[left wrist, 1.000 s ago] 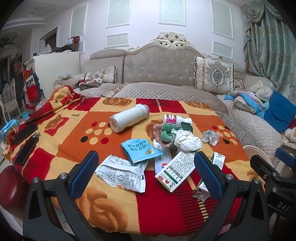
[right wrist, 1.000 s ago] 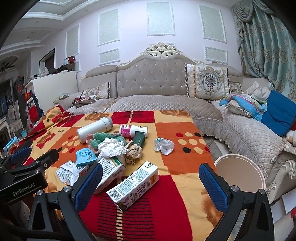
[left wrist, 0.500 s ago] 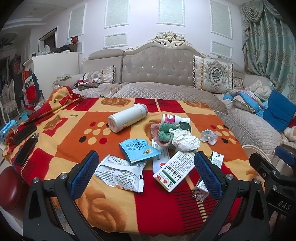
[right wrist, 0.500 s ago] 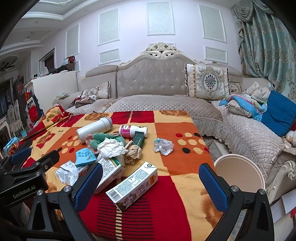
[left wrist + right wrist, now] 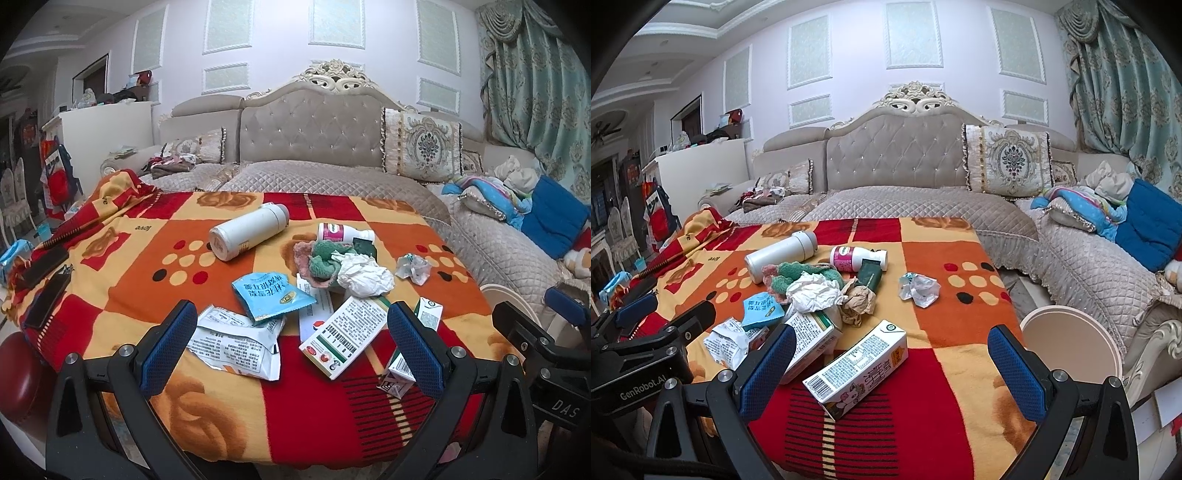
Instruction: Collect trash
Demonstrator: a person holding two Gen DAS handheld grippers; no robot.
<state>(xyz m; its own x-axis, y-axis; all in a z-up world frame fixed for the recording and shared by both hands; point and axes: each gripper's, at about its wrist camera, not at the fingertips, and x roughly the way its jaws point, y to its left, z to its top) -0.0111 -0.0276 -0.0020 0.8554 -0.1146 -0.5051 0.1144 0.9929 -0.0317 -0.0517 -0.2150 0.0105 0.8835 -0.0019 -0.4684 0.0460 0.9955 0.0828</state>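
Both grippers hover at the blanket's near edge with nothing in them: the left gripper (image 5: 291,354) is spread wide over the torn white wrapper (image 5: 236,341), and the right gripper (image 5: 892,369) gapes wide around the milk carton (image 5: 857,369). The rest of the trash sits mid-blanket (image 5: 942,398), crumpled paper (image 5: 816,293) piled by a white bottle (image 5: 249,232). A round bin (image 5: 1071,347) stands off the blanket's right edge, with a tufted sofa (image 5: 897,151) behind.

Trash lies on the blanket (image 5: 945,280) — bottle (image 5: 781,252) behind, carton (image 5: 857,369) in front, bin (image 5: 1071,350) off its right edge.
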